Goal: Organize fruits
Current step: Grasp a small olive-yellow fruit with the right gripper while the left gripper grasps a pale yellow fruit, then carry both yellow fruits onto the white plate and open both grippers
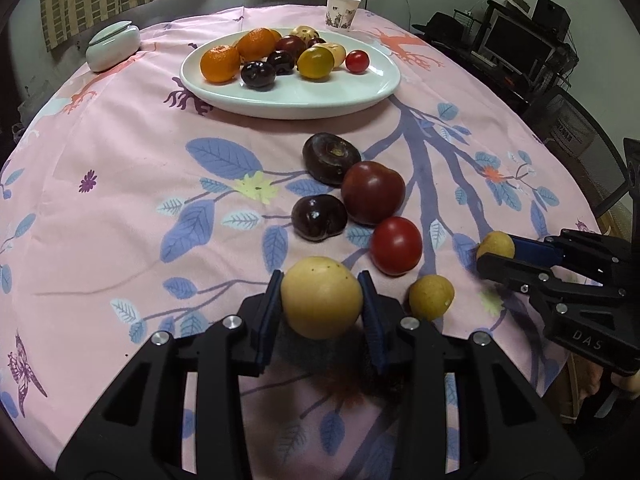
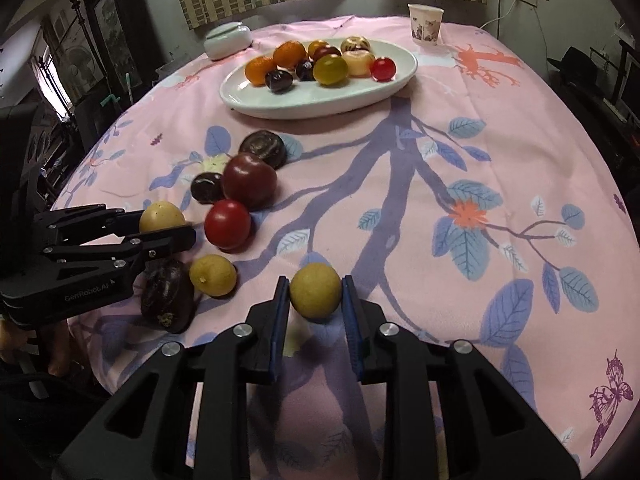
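**Both claws loaded, plate ahead at twelve o'clock**
Lift each fruit straight up before you carry it, clearing the loose fruit between you and the white plate (image 1: 384, 92). Your left gripper (image 1: 322, 302) pinches a pale yellow fruit (image 1: 322, 298) narrowly; your right gripper (image 2: 315, 300) is clamped tight on a small yellow fruit (image 2: 315, 290).

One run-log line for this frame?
left claw: shut on pale yellow fruit | right claw: shut on small yellow fruit | plate: part-filled

The right gripper (image 2: 316, 300) has its jaws pressed on a small yellow fruit (image 2: 315, 291) — low centre. At nine o'clock the left gripper (image 2: 168, 226) grips a pale yellow fruit (image 2: 160, 216); the white plate (image 2: 320, 100) of fruit sits at twelve.
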Available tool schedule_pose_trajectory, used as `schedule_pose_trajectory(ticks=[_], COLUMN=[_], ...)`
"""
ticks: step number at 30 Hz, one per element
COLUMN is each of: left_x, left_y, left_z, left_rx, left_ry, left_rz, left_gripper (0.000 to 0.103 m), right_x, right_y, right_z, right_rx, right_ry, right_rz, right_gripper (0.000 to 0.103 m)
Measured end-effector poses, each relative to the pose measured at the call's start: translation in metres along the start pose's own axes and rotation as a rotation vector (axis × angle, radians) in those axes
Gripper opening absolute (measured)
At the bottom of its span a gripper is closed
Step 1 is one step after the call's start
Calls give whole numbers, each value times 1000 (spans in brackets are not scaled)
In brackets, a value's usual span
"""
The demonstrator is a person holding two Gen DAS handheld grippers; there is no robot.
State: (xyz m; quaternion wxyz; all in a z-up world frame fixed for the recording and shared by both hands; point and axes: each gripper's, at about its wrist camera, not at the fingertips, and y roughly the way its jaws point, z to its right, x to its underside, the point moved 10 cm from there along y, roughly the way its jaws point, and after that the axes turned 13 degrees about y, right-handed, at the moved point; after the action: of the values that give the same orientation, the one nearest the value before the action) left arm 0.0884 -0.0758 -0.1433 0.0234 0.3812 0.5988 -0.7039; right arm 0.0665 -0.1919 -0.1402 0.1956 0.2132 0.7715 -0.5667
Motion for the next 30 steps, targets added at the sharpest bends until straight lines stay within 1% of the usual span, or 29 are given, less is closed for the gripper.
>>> schedule_pose_trajectory(ticks=[5, 13, 18, 21, 24, 27, 30], left_x=[-5, -8, -32, -55, -81, -108, -133], left_y=[-22, -56, -71, -65, -45, -19, 4], left_z=[-9, -19, -33, -45, -58, -67, -78], left_rx=[5, -21, -66, -86, -85, -62, -49], left_ry=[-22, -23, -4, -1, -16, -40, -60], left_rz=[46, 84, 108, 110, 90, 73, 54], left_gripper=[37, 38, 38, 38, 38, 38, 38], right_x=[-13, -23, -48, -68, -95, -128, -157], right_y=[-21, -33, -42, -35, -17, 5, 34], right_z=[-15, -38, -37, -30, -26, -19, -11], right_rx=[-2, -36, -36, -33, -34, -14, 0], right_ry=[-21, -33, -25, -7, 5, 20, 44], right_rz=[63, 91, 127, 118, 95, 83, 53], right_gripper=[26, 26, 26, 26, 26, 26, 26])
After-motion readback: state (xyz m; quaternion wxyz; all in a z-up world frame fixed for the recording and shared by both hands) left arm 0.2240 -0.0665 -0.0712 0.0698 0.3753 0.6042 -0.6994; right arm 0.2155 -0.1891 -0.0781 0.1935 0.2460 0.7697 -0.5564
